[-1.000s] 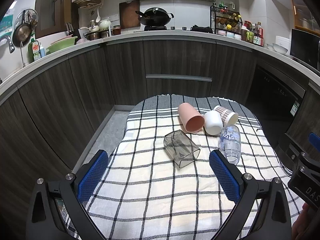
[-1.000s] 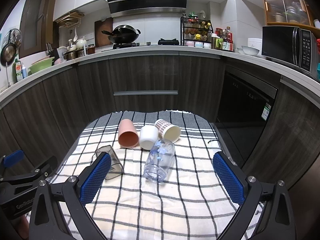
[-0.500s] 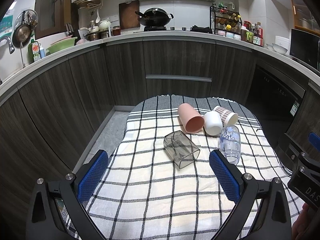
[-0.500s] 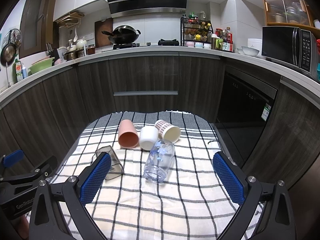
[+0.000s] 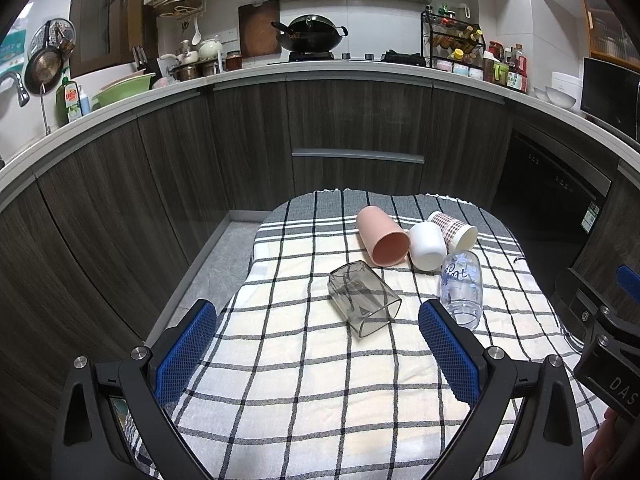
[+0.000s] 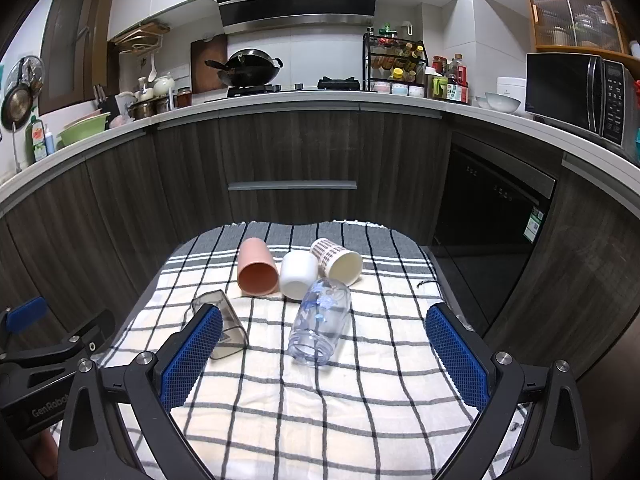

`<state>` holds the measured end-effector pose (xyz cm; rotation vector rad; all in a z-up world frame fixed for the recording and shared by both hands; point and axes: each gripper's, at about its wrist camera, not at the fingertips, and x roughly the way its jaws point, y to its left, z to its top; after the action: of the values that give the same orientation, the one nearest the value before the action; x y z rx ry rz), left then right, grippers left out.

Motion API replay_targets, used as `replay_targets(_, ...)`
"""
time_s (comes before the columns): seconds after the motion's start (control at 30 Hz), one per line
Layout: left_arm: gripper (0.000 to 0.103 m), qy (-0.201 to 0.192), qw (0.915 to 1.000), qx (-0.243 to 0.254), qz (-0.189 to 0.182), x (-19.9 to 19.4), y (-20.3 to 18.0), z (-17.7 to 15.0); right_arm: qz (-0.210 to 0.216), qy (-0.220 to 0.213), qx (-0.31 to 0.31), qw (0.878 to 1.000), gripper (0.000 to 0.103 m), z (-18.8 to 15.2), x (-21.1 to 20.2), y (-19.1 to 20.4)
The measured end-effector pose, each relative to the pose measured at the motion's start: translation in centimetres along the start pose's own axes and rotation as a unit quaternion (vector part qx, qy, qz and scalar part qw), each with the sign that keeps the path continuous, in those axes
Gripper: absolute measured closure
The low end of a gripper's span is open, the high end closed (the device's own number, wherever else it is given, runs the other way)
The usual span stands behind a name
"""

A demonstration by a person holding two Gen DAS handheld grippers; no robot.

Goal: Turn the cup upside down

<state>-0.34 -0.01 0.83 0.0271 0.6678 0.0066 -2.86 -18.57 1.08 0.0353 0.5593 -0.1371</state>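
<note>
Both grippers hovered w/ jaws spread, empty. Smoky square cup [image 5: 363,299] lay on its side just ahead of the left gripper [image 5: 318,354], btwn its jaws, mouth toward them, long axis angled right. Right gripper [image 6: 322,358] faced the clear bottle [image 6: 319,326].

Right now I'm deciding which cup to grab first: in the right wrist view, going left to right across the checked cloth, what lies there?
Smoky grey square cup → pink cup → white cup → clear bottle with blue flowers → checked paper cup. All lie on their sides.
</note>
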Motion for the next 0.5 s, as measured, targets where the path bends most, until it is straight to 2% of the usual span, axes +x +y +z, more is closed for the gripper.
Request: replay_targets(0.5, 0.0, 0.013, 0.9999, -0.01, 0.001, 1.4, 0.8, -0.5, 0.004, 0.01, -0.01, 1.0, 0.001, 0.1, 0.9, 0.7)
